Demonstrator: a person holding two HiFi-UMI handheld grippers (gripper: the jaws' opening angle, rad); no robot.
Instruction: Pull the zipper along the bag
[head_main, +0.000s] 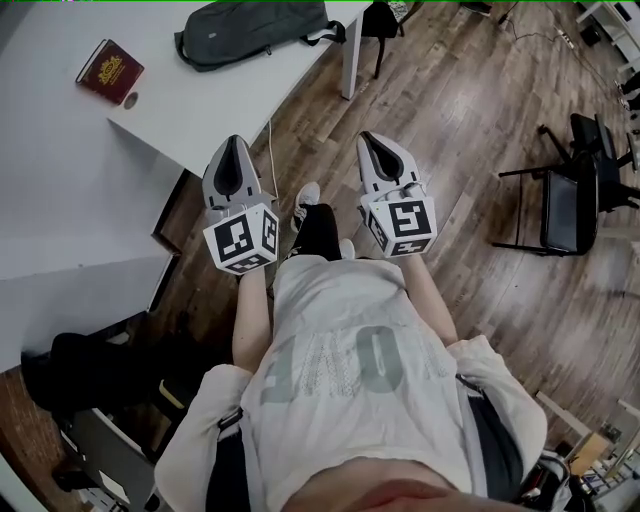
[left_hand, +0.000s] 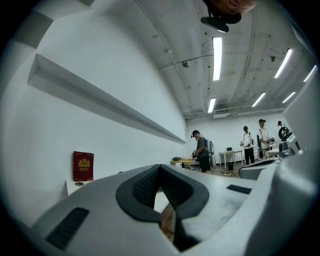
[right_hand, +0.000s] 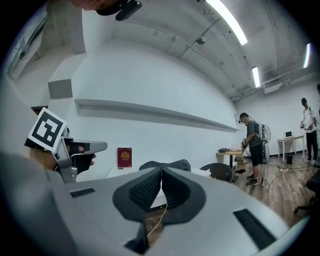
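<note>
Head view: left claw (head_main: 236, 150) and right claw (head_main: 378, 142) were pressed together, empty; unopened, they risked missing the zipper of the dark grey fabric backpack (head_main: 255, 30), upper frame.

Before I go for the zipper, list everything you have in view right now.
table: one, white, ahead left
backpack: one, dark grey, on the table's far end
book: one, red, at the table's left end
small disc: one, dark, beside the book
cable: one, white, running down from the table edge
chair: one, black, on the wood floor, right
dark clutter: black, floor lower left, unidentifiable
people: three, dark and white tops, far across the room
left gripper: one, grey, jaws shut, empty
right gripper: one, grey, jaws shut, empty
</note>
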